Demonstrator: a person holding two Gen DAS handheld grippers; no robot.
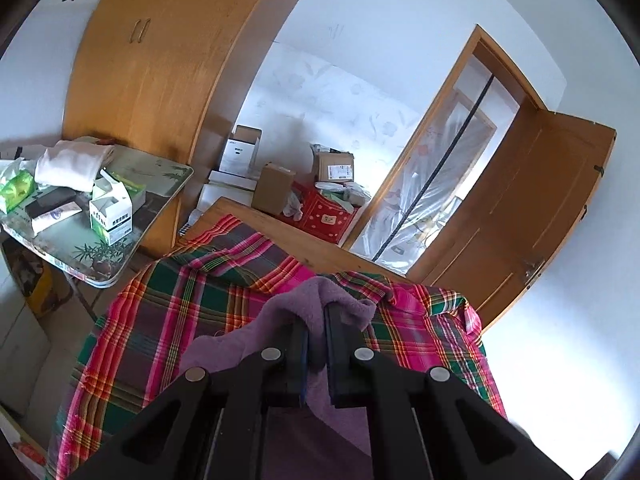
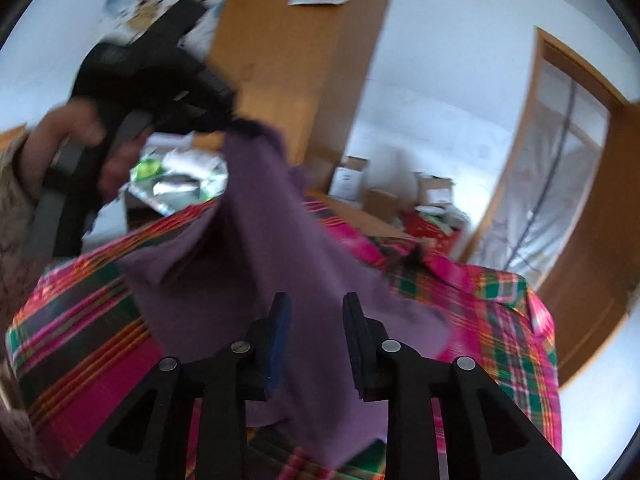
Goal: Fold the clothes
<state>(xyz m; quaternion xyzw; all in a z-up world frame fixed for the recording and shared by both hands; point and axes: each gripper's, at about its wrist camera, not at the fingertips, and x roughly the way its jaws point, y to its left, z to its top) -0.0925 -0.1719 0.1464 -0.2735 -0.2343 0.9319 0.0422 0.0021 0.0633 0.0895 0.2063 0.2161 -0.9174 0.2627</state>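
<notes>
Bedroom with wardrobe and open door; a bed [image 1: 168,320] under plaid cover carries the work. Purple garment [image 2: 256,240] hangs lifted above the bed's middle, one edge pinched in the left gripper [image 1: 316,320]. Right gripper [image 2: 316,304] stands wide, empty, garment draped just beyond. Judged light, soft, limp fleece; take hold at a free corner.

The right wrist view is smeared by motion: the left gripper [image 2: 236,124] and the hand [image 2: 68,132] around its handle show no sharp edges, and the posters [image 2: 160,4] on the wall blur. The purple garment [image 1: 304,308] hides the left gripper's fingertips and the middle of the plaid bedspread [image 1: 180,304]. The lower picture edge cuts both off. Print on the boxes [image 1: 110,216] on the folding table [image 1: 160,184] is too small to read
</notes>
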